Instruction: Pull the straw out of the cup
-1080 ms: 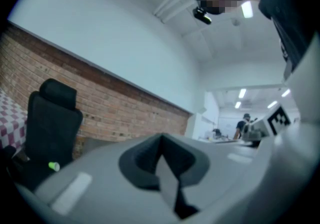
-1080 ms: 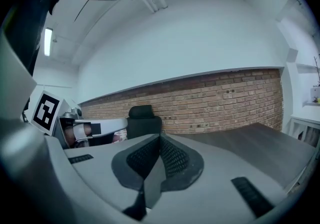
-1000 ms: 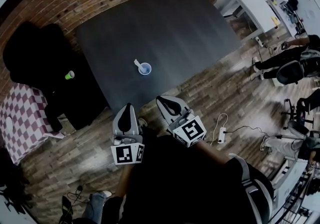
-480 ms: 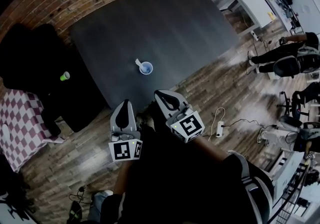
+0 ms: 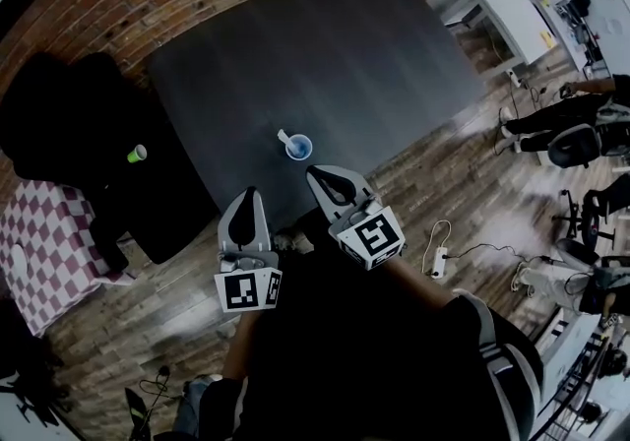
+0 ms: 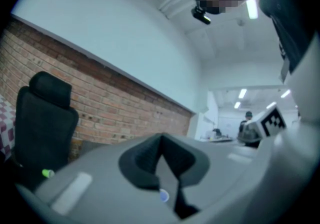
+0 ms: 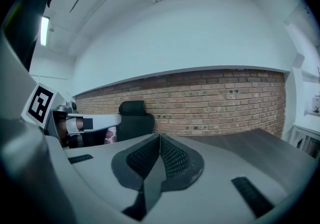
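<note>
A small pale-blue cup [image 5: 300,147] stands near the front edge of the dark table [image 5: 374,45], and a white straw [image 5: 285,138] leans out of it to the left. Both grippers hover short of the table edge, apart from the cup. My left gripper [image 5: 250,195] is shut and empty, just below and left of the cup. My right gripper [image 5: 318,174] is shut and empty, just below the cup. In the left gripper view the cup [image 6: 164,196] shows as a blue spot under the closed jaws [image 6: 161,138]. The right gripper view shows closed jaws [image 7: 160,135] and no cup.
A black chair [image 5: 59,114] stands left of the table with a green cup [image 5: 137,153] beside it. A checkered cloth [image 5: 44,242] lies further left. A power strip and cable [image 5: 438,260] lie on the wooden floor at right, near seated people [image 5: 566,129].
The cup sits nearer to both gripper tips than a second ago, as the grippers and the head camera have moved toward the table. Both stay shut.
</note>
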Motion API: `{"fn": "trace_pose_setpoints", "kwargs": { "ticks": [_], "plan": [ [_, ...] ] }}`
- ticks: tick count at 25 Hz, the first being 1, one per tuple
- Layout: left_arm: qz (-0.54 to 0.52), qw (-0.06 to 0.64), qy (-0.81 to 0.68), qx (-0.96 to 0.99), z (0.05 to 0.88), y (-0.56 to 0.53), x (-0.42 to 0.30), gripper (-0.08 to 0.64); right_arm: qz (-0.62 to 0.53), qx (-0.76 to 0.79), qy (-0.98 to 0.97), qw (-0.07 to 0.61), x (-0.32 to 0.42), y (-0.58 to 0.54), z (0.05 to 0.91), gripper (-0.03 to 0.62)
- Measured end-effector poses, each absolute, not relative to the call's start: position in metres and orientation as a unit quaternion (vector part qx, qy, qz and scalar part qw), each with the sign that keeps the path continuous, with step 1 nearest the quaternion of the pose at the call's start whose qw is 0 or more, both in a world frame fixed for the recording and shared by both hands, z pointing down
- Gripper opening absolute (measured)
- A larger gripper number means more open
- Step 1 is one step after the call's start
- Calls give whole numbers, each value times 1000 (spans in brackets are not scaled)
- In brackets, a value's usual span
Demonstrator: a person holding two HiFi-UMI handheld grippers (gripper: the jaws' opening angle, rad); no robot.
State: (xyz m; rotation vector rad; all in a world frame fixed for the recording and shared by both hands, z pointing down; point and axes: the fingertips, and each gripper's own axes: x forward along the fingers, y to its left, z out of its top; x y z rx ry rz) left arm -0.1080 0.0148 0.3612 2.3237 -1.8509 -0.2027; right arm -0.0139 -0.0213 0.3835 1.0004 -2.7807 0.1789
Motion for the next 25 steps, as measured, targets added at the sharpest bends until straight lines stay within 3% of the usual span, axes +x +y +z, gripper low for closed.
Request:
{"fn": "trace_pose_setpoints", "kwargs": {
  "ticks": [25],
  "plan": [
    [-31,127,-619,775,401,-36,-104,6,95,312,-934,147,-21,-72,439,8]
  ]
}}
